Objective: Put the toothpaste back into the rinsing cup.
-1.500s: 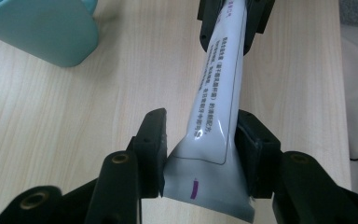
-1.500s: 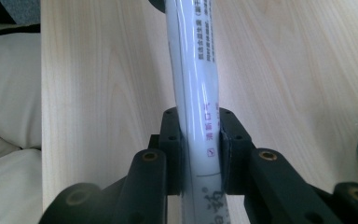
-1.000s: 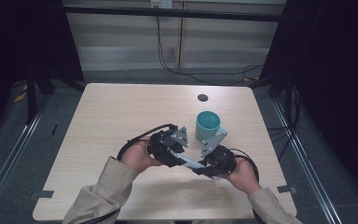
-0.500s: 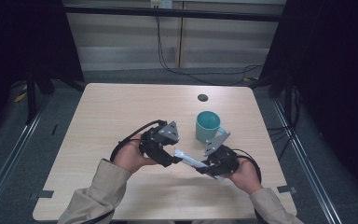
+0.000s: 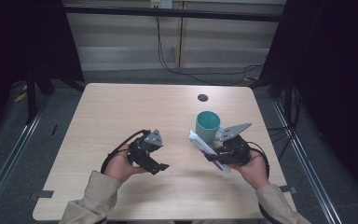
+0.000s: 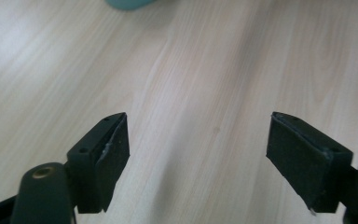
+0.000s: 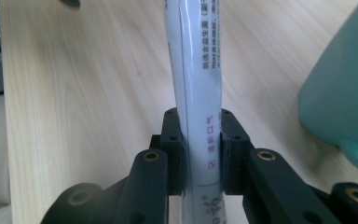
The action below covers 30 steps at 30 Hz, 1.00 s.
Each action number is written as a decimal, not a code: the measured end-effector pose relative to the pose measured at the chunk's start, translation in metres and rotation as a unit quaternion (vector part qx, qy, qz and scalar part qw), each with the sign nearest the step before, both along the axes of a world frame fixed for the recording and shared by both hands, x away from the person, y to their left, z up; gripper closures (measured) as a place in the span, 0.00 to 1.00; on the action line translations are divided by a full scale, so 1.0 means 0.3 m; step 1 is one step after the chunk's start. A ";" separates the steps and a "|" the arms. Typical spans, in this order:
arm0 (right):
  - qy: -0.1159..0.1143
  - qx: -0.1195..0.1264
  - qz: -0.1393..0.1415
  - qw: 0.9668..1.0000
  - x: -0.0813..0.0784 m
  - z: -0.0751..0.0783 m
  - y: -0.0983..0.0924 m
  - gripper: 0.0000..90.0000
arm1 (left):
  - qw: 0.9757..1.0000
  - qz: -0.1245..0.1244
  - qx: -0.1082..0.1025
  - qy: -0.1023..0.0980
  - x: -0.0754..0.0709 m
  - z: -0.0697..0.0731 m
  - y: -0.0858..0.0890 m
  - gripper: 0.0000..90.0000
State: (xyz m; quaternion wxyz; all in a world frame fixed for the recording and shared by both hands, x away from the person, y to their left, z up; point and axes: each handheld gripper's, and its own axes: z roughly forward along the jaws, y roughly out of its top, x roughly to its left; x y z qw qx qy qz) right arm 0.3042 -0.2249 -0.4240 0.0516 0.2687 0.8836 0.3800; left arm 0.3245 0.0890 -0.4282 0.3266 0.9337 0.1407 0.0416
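The table (image 5: 135, 107) is pale wood with fine, light-brown grain streaks, and a small black round spot (image 5: 202, 97) sits near its far edge. The mug (image 5: 208, 127) is teal all over, inside and out. The tube (image 7: 199, 84) is glossy white with small purple printed characters and thin grey lines. Both the left gripper (image 6: 198, 154) and the right gripper (image 7: 202, 154) are matt black, with brass-coloured screw heads. The sleeves (image 5: 91, 200) are beige, the floor dark grey

Left gripper (image 5: 164, 165) gapes wide, jaws empty — right gripper (image 5: 210, 156) is clamped tight.
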 end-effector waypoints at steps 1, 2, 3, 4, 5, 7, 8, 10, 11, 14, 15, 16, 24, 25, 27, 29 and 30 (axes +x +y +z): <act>0.000 0.000 0.000 1.000 0.000 0.000 0.000 0.84 | 1.000 0.008 0.000 0.005 0.000 -0.018 0.003 0.23; -0.002 0.008 -0.012 1.000 0.006 0.006 -0.005 0.84 | 1.000 0.012 0.002 0.010 0.001 -0.034 0.006 0.21; -0.002 0.008 -0.012 1.000 0.006 0.006 -0.005 0.84 | 1.000 0.013 0.005 0.016 0.002 -0.049 0.010 0.21; -0.004 0.022 -0.022 1.000 0.012 0.011 -0.012 0.84 | 1.000 0.016 0.006 0.017 0.002 -0.064 0.012 0.20; -0.004 0.022 -0.022 1.000 0.012 0.011 -0.012 0.84 | 1.000 0.021 0.004 0.019 0.001 -0.078 0.015 0.20; -0.006 0.034 -0.032 0.999 0.018 0.016 -0.017 0.84 | 0.999 0.028 0.002 0.029 0.004 -0.101 0.021 0.18; -0.008 0.041 -0.040 0.998 0.024 0.022 -0.020 0.84 | 0.999 0.032 0.003 0.030 0.002 -0.110 0.023 0.18; -0.010 0.047 -0.043 0.998 0.026 0.023 -0.021 0.84 | 0.999 0.037 0.001 0.031 -0.001 -0.127 0.026 0.18; -0.011 0.055 -0.046 0.997 0.029 0.025 -0.023 0.84 | 0.999 0.039 0.002 0.030 -0.002 -0.135 0.028 0.18; -0.015 0.076 -0.060 0.995 0.038 0.032 -0.028 0.84 | 0.999 0.043 0.007 0.033 -0.006 -0.159 0.032 0.18; -0.015 0.076 -0.060 0.995 0.038 0.032 -0.028 0.84 | 0.998 0.046 0.006 0.036 -0.007 -0.167 0.033 0.18; -0.017 0.079 -0.064 0.995 0.040 0.034 -0.027 0.84 | 0.998 0.051 0.005 0.038 -0.008 -0.174 0.035 0.18; -0.026 0.103 -0.085 0.991 0.063 0.054 -0.022 0.84 | 0.998 0.063 0.010 0.030 -0.009 -0.206 0.049 0.18; -0.026 0.107 -0.089 0.990 0.067 0.056 -0.022 0.84 | 0.997 0.067 0.007 0.029 -0.011 -0.210 0.048 0.18; -0.029 0.114 -0.092 0.989 0.075 0.060 -0.021 0.84 | 0.997 0.068 0.015 0.021 -0.013 -0.214 0.052 0.18; -0.031 0.120 -0.097 0.988 0.079 0.066 -0.019 0.84 | 0.997 0.075 0.005 0.020 -0.017 -0.221 0.055 0.18; -0.033 0.122 -0.097 0.987 0.082 0.069 -0.018 0.84 | 0.997 0.073 0.006 0.021 -0.016 -0.221 0.059 0.18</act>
